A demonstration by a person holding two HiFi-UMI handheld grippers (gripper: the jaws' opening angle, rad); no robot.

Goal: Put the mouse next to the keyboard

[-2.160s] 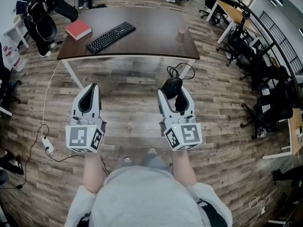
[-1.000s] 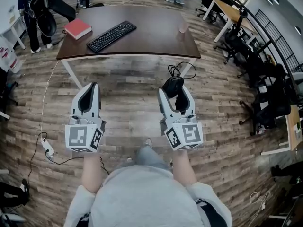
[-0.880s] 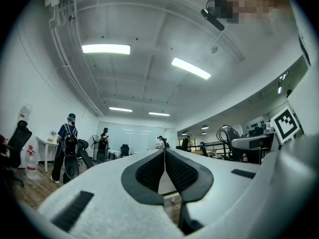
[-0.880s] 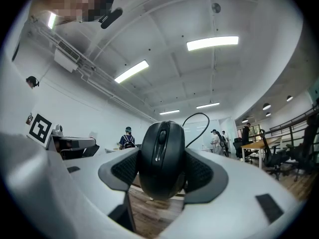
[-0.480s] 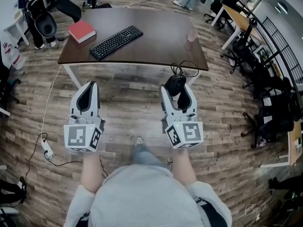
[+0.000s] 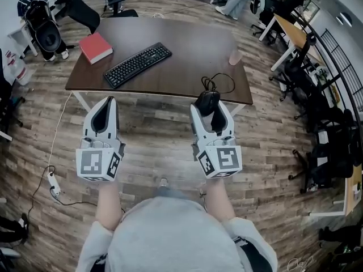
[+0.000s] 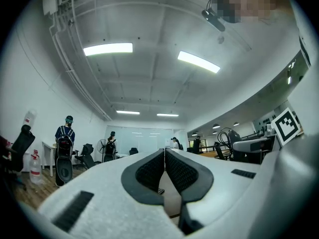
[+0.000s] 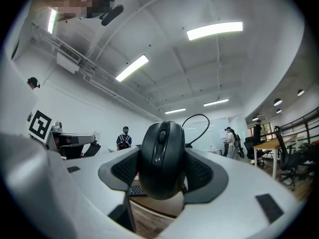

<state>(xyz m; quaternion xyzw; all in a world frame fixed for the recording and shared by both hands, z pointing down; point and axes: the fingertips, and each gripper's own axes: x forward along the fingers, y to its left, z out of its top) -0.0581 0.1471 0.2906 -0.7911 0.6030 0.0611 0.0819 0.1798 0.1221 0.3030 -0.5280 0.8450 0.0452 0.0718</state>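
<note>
The right gripper (image 6: 209, 110) has its jaws closed on the black mouse (image 8: 161, 158), one pad pressing on each side of it, and the mouse's cable (image 6: 219, 83) curls in a loop above it. In the head view the mouse sits at the near right edge of the table (image 6: 187, 41), well apart from the black keyboard (image 6: 137, 64), which lies at an angle on the left half of the tabletop. The left gripper (image 6: 105, 111) has its jaws brought together and nothing is between them; it hangs over the floor in front of the table.

A pinkish cup (image 6: 234, 57) stands near the right edge of the table; its inside cannot be seen. A red book (image 6: 95, 47) lies at the left end, near the keyboard. Each gripper carries a cube with black-and-white square markers.

The tabletop is dark brown, and the floor (image 6: 153, 135) is wood planks. A white power strip (image 6: 54, 184) lies on the floor at the left. Office chairs and more desks stand around the room, under long ceiling lights
</note>
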